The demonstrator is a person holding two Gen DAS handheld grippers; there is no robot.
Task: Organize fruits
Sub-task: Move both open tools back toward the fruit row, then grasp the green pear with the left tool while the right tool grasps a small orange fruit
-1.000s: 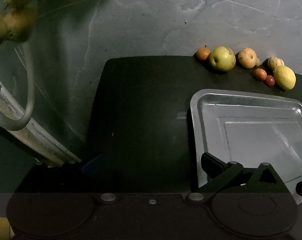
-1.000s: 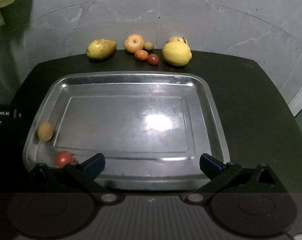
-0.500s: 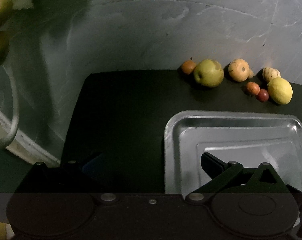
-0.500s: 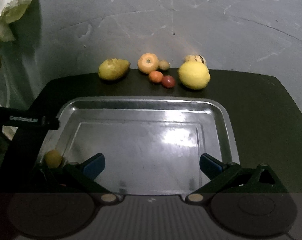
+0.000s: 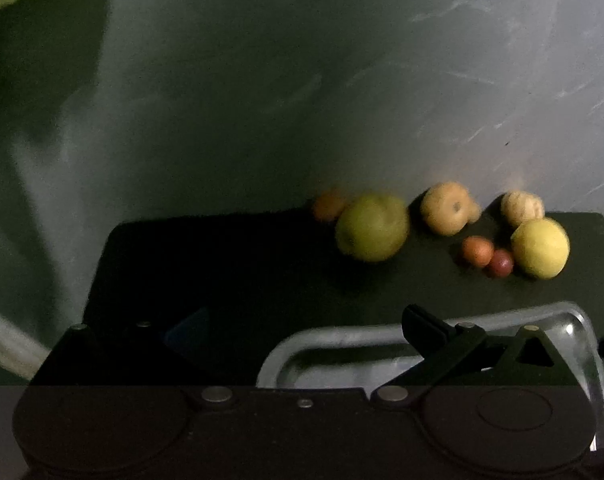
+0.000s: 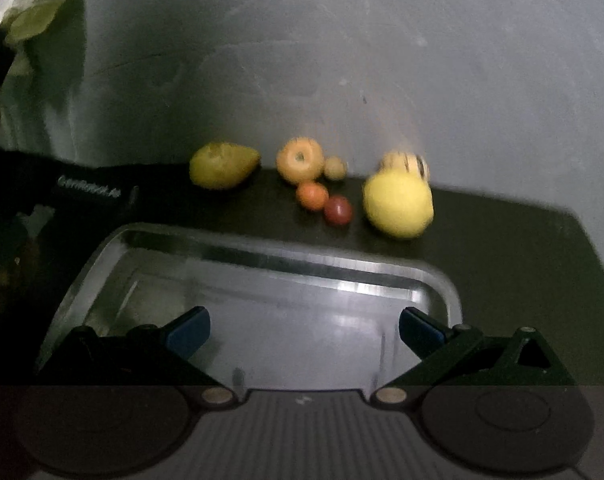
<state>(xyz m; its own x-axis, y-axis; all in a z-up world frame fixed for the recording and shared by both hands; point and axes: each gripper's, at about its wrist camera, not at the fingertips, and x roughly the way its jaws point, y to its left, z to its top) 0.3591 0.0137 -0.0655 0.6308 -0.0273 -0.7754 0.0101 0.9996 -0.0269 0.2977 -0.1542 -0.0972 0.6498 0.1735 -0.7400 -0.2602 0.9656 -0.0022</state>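
Hovering over the near part of the metal tray [image 6: 237, 252], the right claw [image 6: 304, 330] is sitting spread wide with nothing between its blue-tipped fingers [image 6: 187, 330]. Left claw [image 5: 302, 330] is also spread and empty, its right finger over the tray's [image 5: 342, 336] far left corner, its left finger over the dark table [image 5: 221, 264]. Fruits are lying in a loose row at the table's far edge beyond the tray, against the grey wall [image 6: 342, 60]: a pear [image 6: 221, 165] on the left, an orange-yellow round fruit [image 6: 299, 159], a small brownish fruit [image 6: 334, 168] just beside it, a small orange one [image 6: 312, 195] touching a small red one [image 6: 338, 210], and a lemon [image 6: 398, 204] with a striped gourd [image 6: 406, 164] behind it. Both views are blurring.
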